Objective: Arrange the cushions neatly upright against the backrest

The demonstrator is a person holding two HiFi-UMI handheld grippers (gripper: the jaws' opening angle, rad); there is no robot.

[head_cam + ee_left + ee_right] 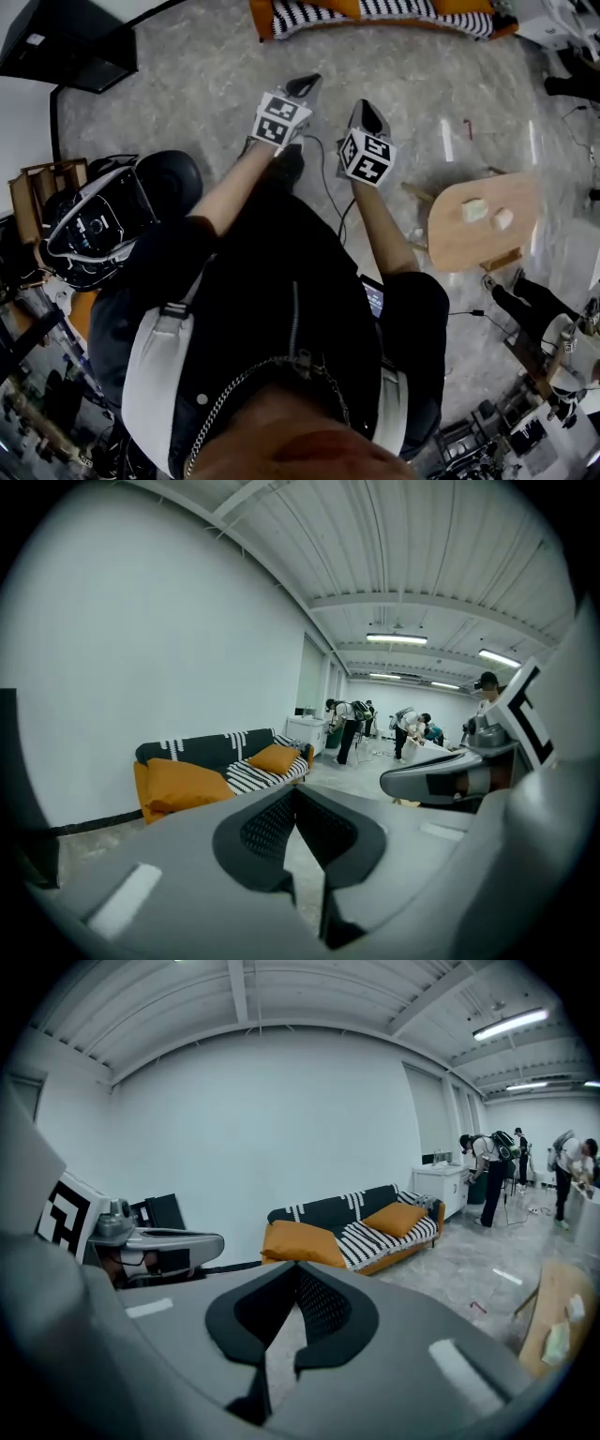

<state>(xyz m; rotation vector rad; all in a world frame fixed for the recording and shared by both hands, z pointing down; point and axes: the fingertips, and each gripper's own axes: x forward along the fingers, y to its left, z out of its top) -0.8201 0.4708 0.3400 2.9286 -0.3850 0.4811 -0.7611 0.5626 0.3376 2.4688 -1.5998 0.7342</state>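
An orange sofa (246,775) with a black-and-white striped throw stands against the white wall, some way ahead. One large orange cushion (183,785) leans at its left end. A smaller orange cushion (275,758) lies on the seat toward the right end. The right gripper view shows the same sofa (361,1241), the large cushion (300,1241) and the small cushion (396,1218). My left gripper (296,791) and right gripper (298,1267) are both shut and empty, side by side, pointing at the sofa. From above, the left gripper (307,84) and right gripper (366,111) are over grey floor, short of the sofa (375,14).
A round wooden table (483,220) with two small blocks stands to my right. Black equipment (103,225) sits on the floor at my left, and a dark cabinet (159,1211) stands by the wall. Several people (347,728) work at the far end. Grey floor lies before the sofa.
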